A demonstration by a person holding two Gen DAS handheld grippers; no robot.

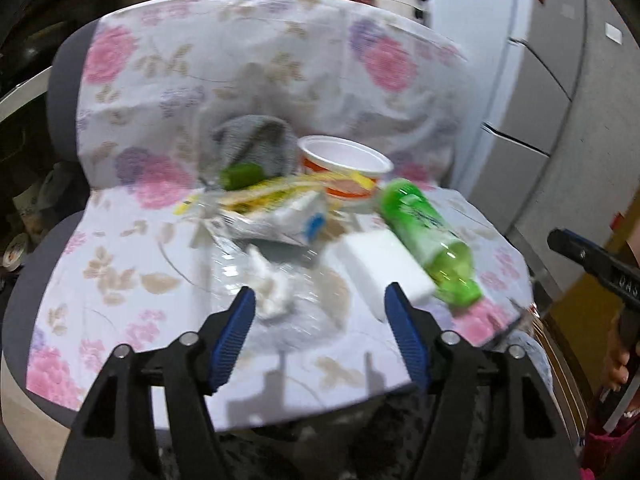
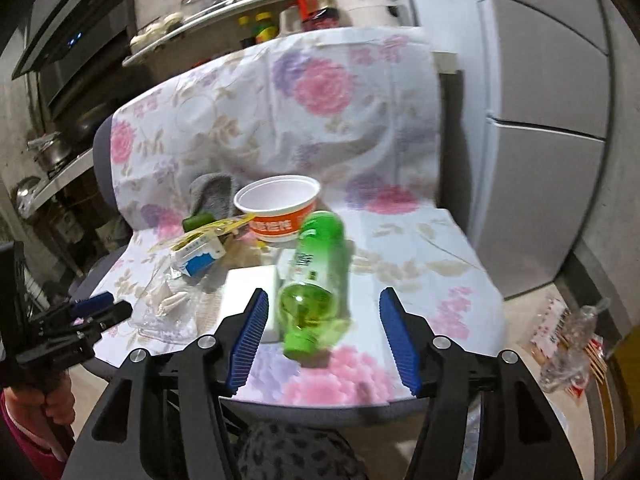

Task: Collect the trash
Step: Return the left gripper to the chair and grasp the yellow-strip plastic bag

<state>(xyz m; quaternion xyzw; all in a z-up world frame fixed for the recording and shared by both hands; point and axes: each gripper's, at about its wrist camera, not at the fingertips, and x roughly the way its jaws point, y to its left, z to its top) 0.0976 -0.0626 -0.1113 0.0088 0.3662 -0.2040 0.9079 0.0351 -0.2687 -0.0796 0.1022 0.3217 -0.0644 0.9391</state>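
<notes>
My left claw (image 1: 320, 304) hung above the front of the chair seat (image 1: 120, 264), its blue pads spread wide with nothing pressed between them; under the gap lay a crumpled clear plastic bag (image 1: 256, 276) with a wad of white tissue (image 1: 272, 292) on it, near the middle of the seat's front half. My right claw (image 2: 324, 310) was likewise wide open and empty-handed, poised over a green plastic bottle (image 2: 316, 280) that lay on its side, cap end toward the seat's front edge. Neither claw touched anything that I could see. The seat and the backrest were draped in a flowered cloth (image 2: 320, 92), and all the trash sat on it. Just beside the bottle, touching or nearly touching it, lay a white foam block (image 1: 380, 264). Behind that, toward the backrest, stood an upright orange and white paper bowl (image 2: 280, 208), empty inside. On the left side of the seat lay a white and blue wrapper (image 2: 198, 258) and a yellow wrapper (image 2: 224, 226), overlapping each other, with a small green thing (image 1: 240, 176) and a grey rag (image 1: 256, 140) behind them against the backrest. Blur kept me from reading the wrappers. More clear plastic trash (image 2: 568, 344) lay on the floor to the right of the chair, well apart from the seat.
</notes>
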